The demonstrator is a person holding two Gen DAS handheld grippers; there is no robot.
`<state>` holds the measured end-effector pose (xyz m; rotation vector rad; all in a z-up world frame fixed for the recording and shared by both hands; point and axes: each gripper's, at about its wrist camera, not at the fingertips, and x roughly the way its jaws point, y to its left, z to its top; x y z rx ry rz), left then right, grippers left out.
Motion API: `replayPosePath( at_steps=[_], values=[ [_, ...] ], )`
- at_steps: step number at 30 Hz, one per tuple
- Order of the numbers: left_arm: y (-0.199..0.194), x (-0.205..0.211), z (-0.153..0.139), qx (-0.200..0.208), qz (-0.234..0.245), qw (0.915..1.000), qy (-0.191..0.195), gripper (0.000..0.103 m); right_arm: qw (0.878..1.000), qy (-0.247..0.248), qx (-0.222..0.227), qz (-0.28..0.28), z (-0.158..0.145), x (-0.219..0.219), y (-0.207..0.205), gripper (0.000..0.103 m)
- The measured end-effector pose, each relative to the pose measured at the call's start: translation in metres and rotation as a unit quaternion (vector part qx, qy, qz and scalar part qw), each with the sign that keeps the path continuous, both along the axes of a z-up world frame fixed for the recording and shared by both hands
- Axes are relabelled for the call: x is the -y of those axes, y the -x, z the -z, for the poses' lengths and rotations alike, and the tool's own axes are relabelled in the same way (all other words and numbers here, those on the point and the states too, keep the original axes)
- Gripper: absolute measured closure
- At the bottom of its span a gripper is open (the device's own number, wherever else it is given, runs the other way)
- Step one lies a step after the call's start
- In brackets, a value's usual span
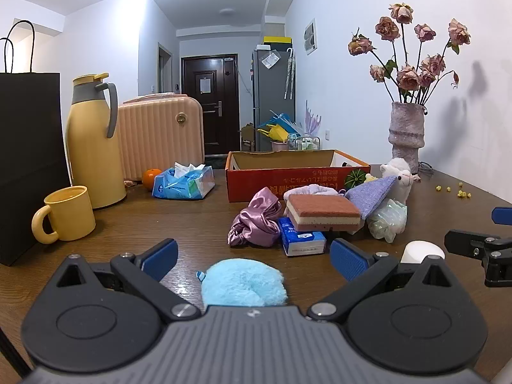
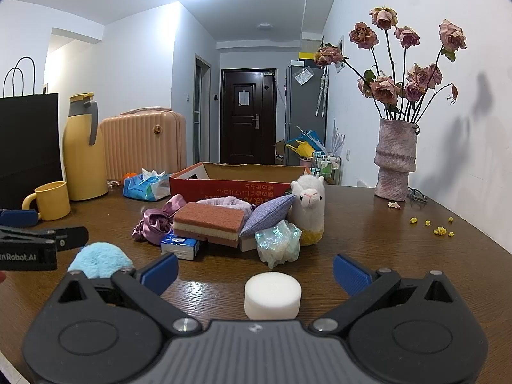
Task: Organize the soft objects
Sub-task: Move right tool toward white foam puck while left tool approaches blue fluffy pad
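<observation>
Blue puff [image 1: 244, 283] (near side) hidden behind claw body.

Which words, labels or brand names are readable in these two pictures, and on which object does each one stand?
"nRobot.AI": white letters on the left gripper body, cut off at the frame edge.
Red cardboard box: yellow East Asian print, upside down, too blurred to read.
Small blue tissue pack: print too small.
Blue wet-wipe pack: print too small.
Door notice: unreadable.

On the black body of the left gripper [image 2: 19, 257], the white lettering "nRobot.AI" can be read, cut off at the frame edge. Upside-down printed characters are seen on the red cardboard box [image 2: 236, 192], not legible.
</observation>
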<state>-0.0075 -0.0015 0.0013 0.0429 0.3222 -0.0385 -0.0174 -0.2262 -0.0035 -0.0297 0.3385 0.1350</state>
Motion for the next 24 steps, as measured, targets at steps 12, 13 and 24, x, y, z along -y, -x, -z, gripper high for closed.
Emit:
replayPosePath(
  at_steps=[12, 13, 24],
  values=[
    [0.0013, 0.0016, 0.0002, 0.001, 0.000, 1.0000, 0.000, 0.000, 1.000, 0.000, 0.000, 0.000, 0.0006, 0.0001, -0.0004, 0.000],
    [0.0010, 0.0012, 0.0002, 0.001, 0.001, 1.0000, 0.001, 0.000, 1.000, 0.000, -0.001, 0.000, 0.0006, -0.0002, 0.0000, 0.000],
    [0.0013, 0.0004, 0.0001, 0.002, 0.001, 1.0000, 0.002, 0.000, 1.000, 0.000, 0.000, 0.000, 0.0008, -0.0005, 0.0002, 0.000]
  ],
)
